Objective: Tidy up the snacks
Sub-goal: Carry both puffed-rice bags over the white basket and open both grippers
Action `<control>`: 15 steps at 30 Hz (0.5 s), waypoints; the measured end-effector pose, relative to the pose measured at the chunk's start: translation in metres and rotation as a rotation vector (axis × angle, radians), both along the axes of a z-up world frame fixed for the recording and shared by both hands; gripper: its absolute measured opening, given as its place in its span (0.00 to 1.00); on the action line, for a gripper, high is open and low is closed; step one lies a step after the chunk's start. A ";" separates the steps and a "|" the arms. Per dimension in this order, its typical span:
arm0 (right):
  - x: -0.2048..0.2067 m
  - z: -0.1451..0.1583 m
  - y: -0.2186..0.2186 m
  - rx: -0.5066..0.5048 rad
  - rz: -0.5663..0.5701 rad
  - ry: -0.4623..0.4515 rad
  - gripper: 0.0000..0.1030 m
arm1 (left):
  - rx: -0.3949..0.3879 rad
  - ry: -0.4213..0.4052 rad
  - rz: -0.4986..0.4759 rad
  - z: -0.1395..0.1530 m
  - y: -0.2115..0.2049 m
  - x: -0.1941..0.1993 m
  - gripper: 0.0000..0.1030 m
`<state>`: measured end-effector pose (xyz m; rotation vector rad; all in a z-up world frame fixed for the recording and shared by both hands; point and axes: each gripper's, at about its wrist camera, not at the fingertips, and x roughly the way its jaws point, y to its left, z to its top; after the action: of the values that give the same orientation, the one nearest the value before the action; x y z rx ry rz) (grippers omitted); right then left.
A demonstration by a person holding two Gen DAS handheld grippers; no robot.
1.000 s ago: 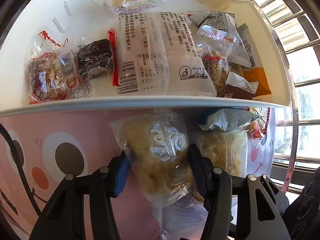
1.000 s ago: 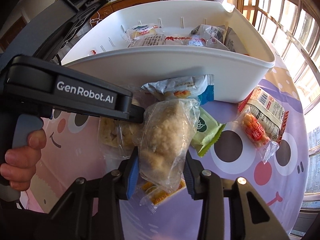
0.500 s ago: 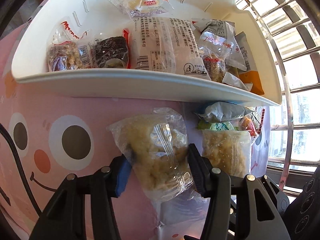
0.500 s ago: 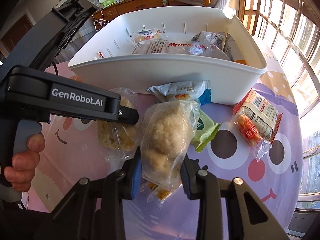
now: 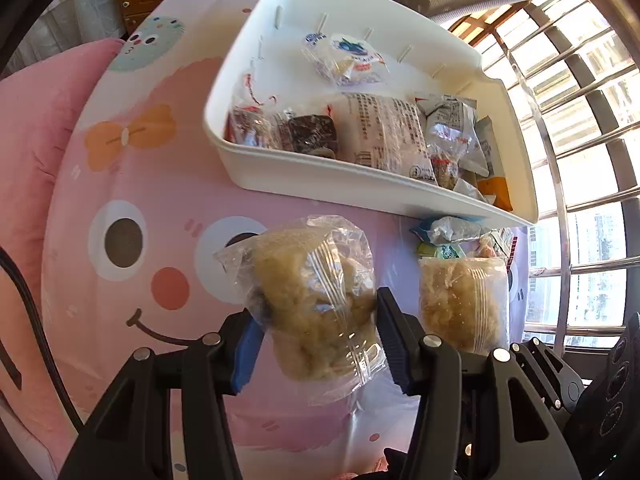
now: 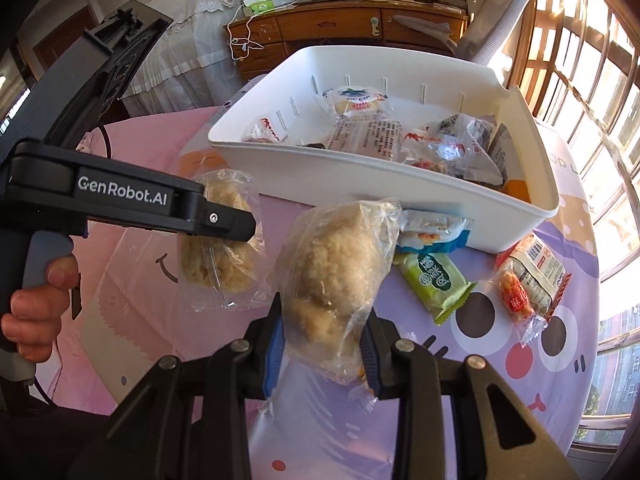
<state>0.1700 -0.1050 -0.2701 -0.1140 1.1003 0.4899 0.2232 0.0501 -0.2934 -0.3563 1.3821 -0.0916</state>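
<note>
My left gripper [image 5: 316,340] is shut on a clear bag of beige crumbly snack [image 5: 316,300] and holds it above the cartoon tablecloth, in front of the white bin [image 5: 360,184]. My right gripper [image 6: 324,340] is shut on a like clear bag of beige snack [image 6: 336,272], also lifted in front of the bin [image 6: 360,176]. The left gripper and its bag [image 6: 220,248] show at the left of the right wrist view. The right bag [image 5: 464,304] shows at the right of the left wrist view. The bin holds several wrapped snacks.
Loose on the cloth by the bin's near wall lie a blue-white packet [image 6: 436,232], a green packet [image 6: 436,280] and a red-orange snack bag [image 6: 528,280]. Window bars [image 5: 580,160] stand to the right. A wooden dresser [image 6: 340,28] is behind the table.
Both grippers have drawn back and up from the bin with their bags still held. The bin now sits farther off and more of the tablecloth shows.
</note>
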 end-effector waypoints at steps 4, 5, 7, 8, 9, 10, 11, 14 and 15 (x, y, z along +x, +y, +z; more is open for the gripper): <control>0.001 0.016 0.021 0.016 0.029 -0.028 0.32 | 0.018 -0.026 0.009 0.024 0.032 -0.002 0.50; 0.002 0.020 0.026 0.019 0.034 -0.037 0.32 | 0.022 -0.032 0.009 0.030 0.039 -0.001 0.50; 0.005 0.028 0.035 0.027 0.036 -0.056 0.32 | 0.031 -0.045 0.001 0.040 0.048 0.005 0.50; 0.007 0.032 0.039 0.034 0.036 -0.065 0.32 | 0.035 -0.055 -0.004 0.045 0.053 0.007 0.50; 0.010 0.036 0.043 0.037 0.033 -0.074 0.32 | 0.038 -0.068 -0.008 0.050 0.057 0.009 0.50; 0.013 0.039 0.047 0.039 0.028 -0.084 0.32 | 0.042 -0.082 -0.012 0.056 0.061 0.012 0.50; 0.015 0.043 0.050 0.041 0.023 -0.096 0.32 | 0.045 -0.096 -0.016 0.062 0.066 0.015 0.50; 0.025 0.053 0.058 0.045 -0.002 -0.126 0.32 | 0.043 -0.130 -0.036 0.075 0.071 0.029 0.50; 0.028 0.056 0.060 0.045 -0.013 -0.135 0.32 | 0.044 -0.141 -0.044 0.078 0.072 0.034 0.50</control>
<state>0.1985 -0.0453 -0.2139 -0.0992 0.9567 0.4877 0.2571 0.1217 -0.2149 -0.2778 1.2511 -0.1204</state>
